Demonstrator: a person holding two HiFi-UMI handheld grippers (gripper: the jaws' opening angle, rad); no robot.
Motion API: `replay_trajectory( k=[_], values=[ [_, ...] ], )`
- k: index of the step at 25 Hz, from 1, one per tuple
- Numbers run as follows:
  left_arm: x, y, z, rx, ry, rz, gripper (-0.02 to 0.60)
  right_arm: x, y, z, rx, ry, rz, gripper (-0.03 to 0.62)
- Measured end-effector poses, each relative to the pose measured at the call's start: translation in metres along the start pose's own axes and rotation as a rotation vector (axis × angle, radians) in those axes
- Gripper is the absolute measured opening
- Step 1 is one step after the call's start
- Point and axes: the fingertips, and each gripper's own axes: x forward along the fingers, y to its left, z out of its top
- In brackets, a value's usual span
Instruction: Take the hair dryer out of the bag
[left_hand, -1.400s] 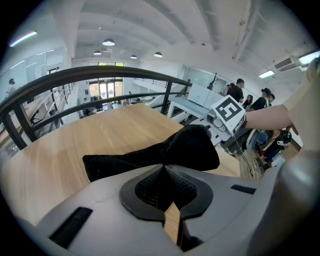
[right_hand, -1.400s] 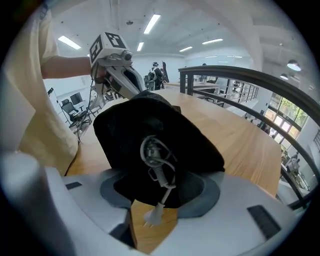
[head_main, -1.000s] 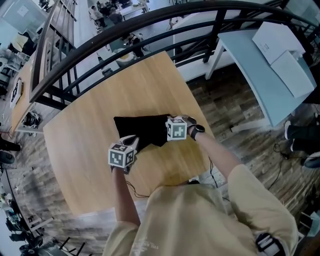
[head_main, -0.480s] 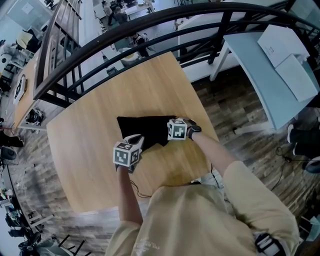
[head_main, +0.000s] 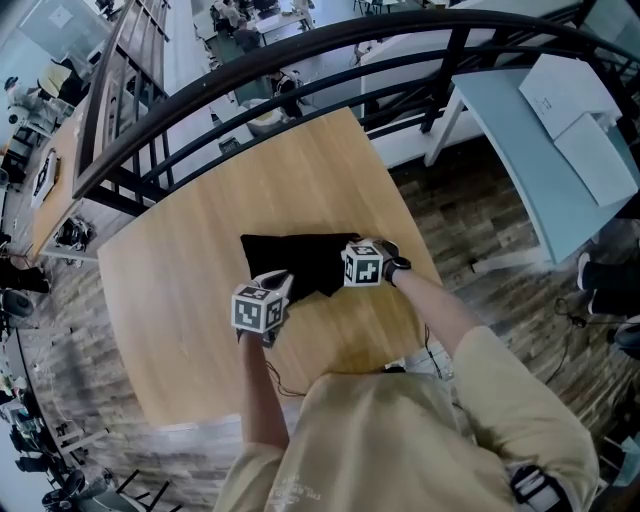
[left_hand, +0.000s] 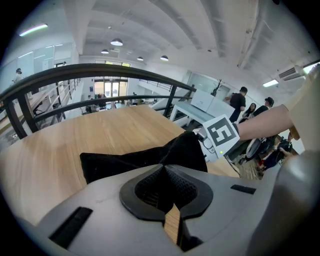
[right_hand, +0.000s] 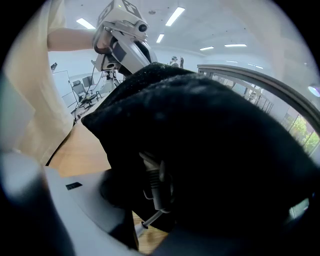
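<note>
A black cloth bag (head_main: 295, 262) lies flat on the wooden table (head_main: 190, 260). My left gripper (head_main: 278, 285) is at the bag's near left corner, its jaws shut on a raised fold of the bag (left_hand: 150, 157) at the tips (left_hand: 163, 170). My right gripper (head_main: 360, 264) is pushed into the bag's right end. In the right gripper view the bag (right_hand: 215, 130) drapes over the jaws. A grey corded part of the hair dryer (right_hand: 155, 187) shows inside, between the closing jaws (right_hand: 160, 200). No pad is seen pressing on it.
A black curved railing (head_main: 300, 55) runs past the table's far edge. A pale blue table (head_main: 520, 130) with white boxes stands to the right. A thin black cable (head_main: 270, 378) lies by the near edge. People stand far behind.
Both grippers stay at the bag, the left on its corner and the right at its end. Only the head view has drifted a little.
</note>
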Motion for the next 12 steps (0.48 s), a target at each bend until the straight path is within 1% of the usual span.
replay_trajectory(
  k=[4,8,12],
  values=[
    [-0.003,0.005,0.001,-0.029,-0.019,0.005,0.018,-0.014,0.001,0.012,-0.039,-0.032,-0.029,0.176],
    [-0.002,0.006,0.002,-0.063,-0.039,0.002,0.018,-0.031,0.002,0.018,-0.120,-0.035,-0.066,0.173],
    [0.000,0.002,0.001,-0.091,-0.055,-0.003,0.018,-0.049,0.008,0.020,-0.166,-0.039,-0.105,0.172]
  ],
)
